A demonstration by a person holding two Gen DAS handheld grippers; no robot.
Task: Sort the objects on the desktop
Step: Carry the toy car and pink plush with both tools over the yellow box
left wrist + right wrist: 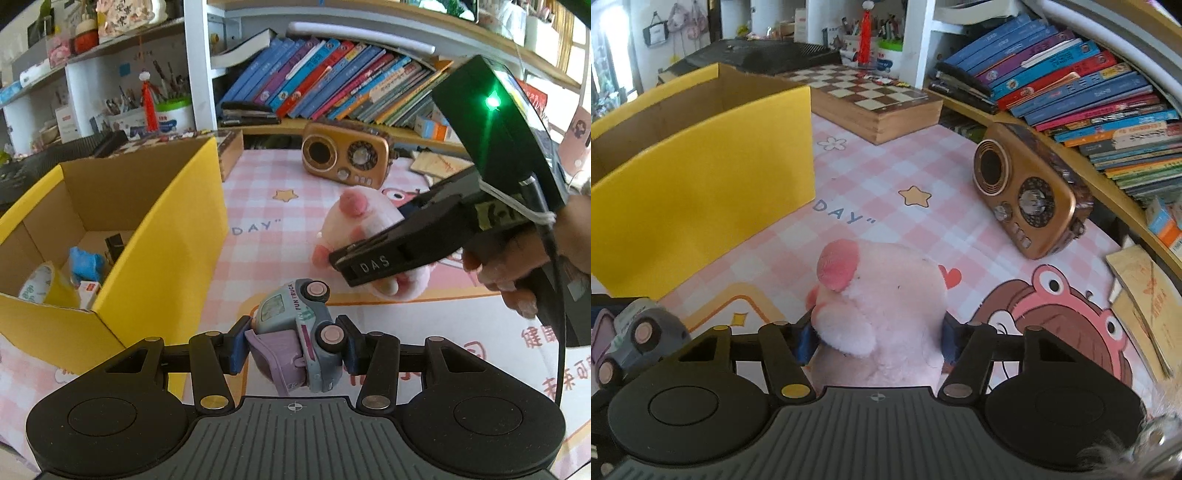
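The yellow box [159, 236] at left already holds tape [38, 284] and small items. The left tool [293, 341] grips a toy truck [303, 332] clear of the desk [258, 206]. The right tool [877, 338] straddles the plush pig [886, 295], apparently clamped on it. The radio [1023, 192] remains.

Yellow box [162, 236], pink plush toy [886, 302], grey-and-lilac toy truck [299, 332], bronze radio [1023, 192], pink-and-white checked mat [905, 162]

- The toy truck [303, 332] was held left of the plush pig [886, 306].
- The box [701, 166] was placed left; the radio [1023, 192] was set behind, right.
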